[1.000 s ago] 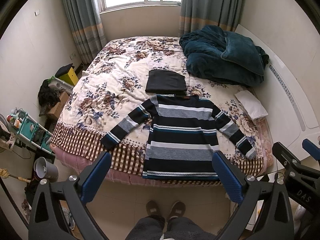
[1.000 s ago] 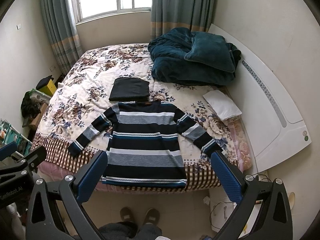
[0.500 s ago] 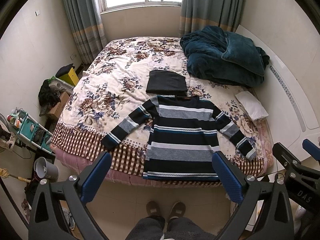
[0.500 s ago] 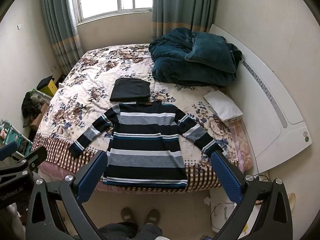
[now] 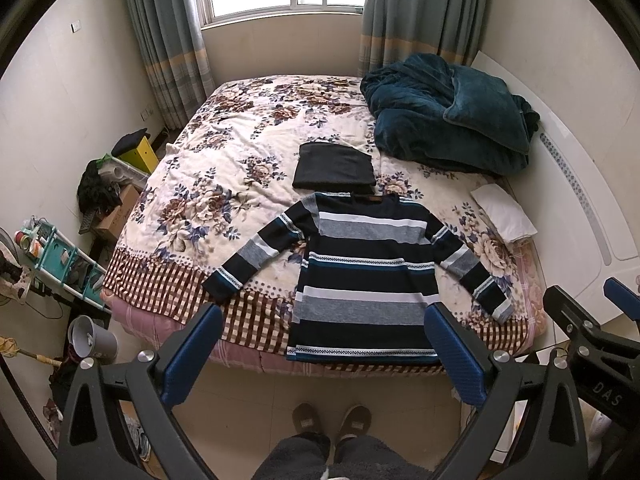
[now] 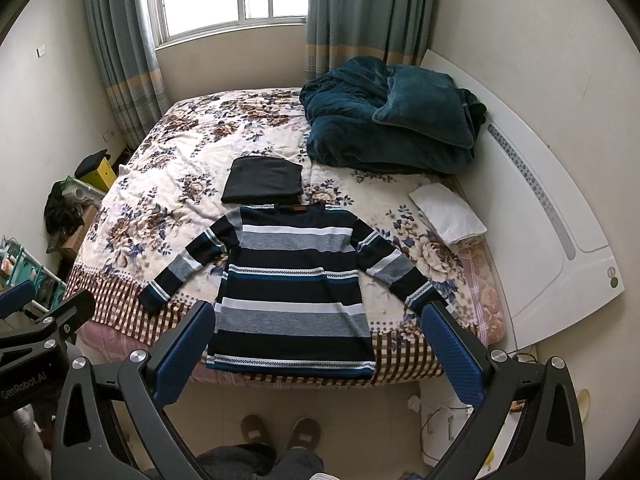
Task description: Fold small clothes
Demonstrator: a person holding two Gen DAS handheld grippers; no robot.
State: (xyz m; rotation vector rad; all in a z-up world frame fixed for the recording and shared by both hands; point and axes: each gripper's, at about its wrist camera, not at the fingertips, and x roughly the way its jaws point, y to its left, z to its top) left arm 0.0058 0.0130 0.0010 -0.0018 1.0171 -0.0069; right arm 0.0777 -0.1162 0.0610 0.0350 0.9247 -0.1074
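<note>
Striped long-sleeved knit sweater in navy, grey, white and teal lies flat on the near end of the bed with the floral cream cover. Neck points toward the window, hem hangs just over the checked edge at the foot. Both sleeves are spread out and angled down to either side. No fold made yet.

Folded dark charcoal garment sits just beyond the sweater's collar, nearly touching it. Rumpled teal plush blanket is heaped at the far right of the bed. Small folded white cloth lies at the right edge, near the white curved headboard.

Left hand-held gripper: blue-padded fingers spread wide, empty, raised above the floor short of the bed, well apart from the sweater. Right hand-held gripper: likewise wide and empty, at the same stand-off; its tip also shows at the right of the left wrist view.

Person stands at the foot of the bed; brown slippers are visible on the tiled floor between the fingers. Teal shelf rack and grey bucket stand on the floor left of the bed.
</note>
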